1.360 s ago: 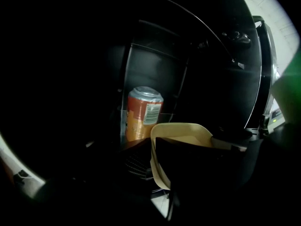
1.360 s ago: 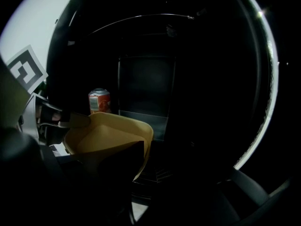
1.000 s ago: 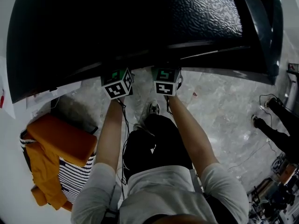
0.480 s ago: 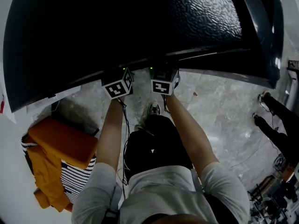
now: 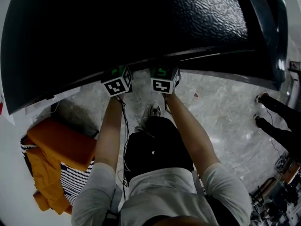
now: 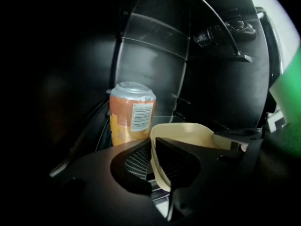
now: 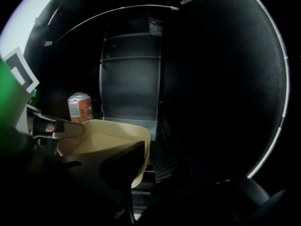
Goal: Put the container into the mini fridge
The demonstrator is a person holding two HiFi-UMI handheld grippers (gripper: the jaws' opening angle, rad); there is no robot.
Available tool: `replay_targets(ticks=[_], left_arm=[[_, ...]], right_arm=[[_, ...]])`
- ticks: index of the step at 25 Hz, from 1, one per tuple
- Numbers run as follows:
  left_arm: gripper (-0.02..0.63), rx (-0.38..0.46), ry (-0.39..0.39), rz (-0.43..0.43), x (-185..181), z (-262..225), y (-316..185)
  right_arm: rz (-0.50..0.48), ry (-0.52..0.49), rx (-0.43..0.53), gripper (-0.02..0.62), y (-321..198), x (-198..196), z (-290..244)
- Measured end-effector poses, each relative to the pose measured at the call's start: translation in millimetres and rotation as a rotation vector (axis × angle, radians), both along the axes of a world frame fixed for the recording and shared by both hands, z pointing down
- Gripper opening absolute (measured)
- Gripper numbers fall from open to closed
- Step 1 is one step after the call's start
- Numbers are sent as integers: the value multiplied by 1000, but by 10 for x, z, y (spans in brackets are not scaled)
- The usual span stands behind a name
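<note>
A cream plastic container (image 6: 188,134) (image 7: 101,142) hangs inside the dark mini fridge (image 5: 141,22), held by both grippers. My left gripper (image 6: 151,147) is shut on its left wall, one jaw inside and one outside. Over on the opposite wall, my right gripper (image 7: 146,149) is shut in the same way. In the head view only the two marker cubes show, left (image 5: 117,83) and right (image 5: 163,80), at the fridge's front edge; the jaws and the container are hidden under its top.
An orange can (image 6: 131,117) (image 7: 80,108) stands at the back left of the fridge, just behind the container. A wire shelf (image 7: 164,164) lies below. The fridge door (image 5: 263,27) hangs open at right. An orange cloth on a striped bag (image 5: 61,145) sits at left; another person's legs (image 5: 277,121) at right.
Both marker cubes have shifted slightly forward toward the fridge opening. Both grips on the container hold unchanged.
</note>
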State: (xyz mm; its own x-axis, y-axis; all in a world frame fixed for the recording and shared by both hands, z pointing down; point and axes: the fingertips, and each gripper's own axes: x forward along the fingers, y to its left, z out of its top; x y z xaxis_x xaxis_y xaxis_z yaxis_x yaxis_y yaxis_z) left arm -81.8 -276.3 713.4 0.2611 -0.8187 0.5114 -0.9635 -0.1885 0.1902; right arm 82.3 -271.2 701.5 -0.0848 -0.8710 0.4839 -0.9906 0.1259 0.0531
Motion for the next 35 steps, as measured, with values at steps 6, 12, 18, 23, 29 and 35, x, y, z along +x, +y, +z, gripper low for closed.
replay_targets(ticks=[6,12,18,23,29,35], left_arm=[[38,8,-2,-12,-20,95,-51],[40,80,-14,-16,-36,-28,-136],[40,170,-66,13,-47,-120,-101],[40,209,-57,28,-31,-95,-107],[40,222,-65,29,-48,-128,-189],[40,193,-73,13,-132,-110,-249]], right_arm=[[2,-33,18,64,-108,-14,-4],[-3,-44,52,64,-164,-48,-11],[-19,-16,76,65,-127,-79,-15],[-10,-4,100,66,-124,-94,-7],[11,43,126,66,-136,-113,-65],[-1,23,118,64,-221,-178,-83]])
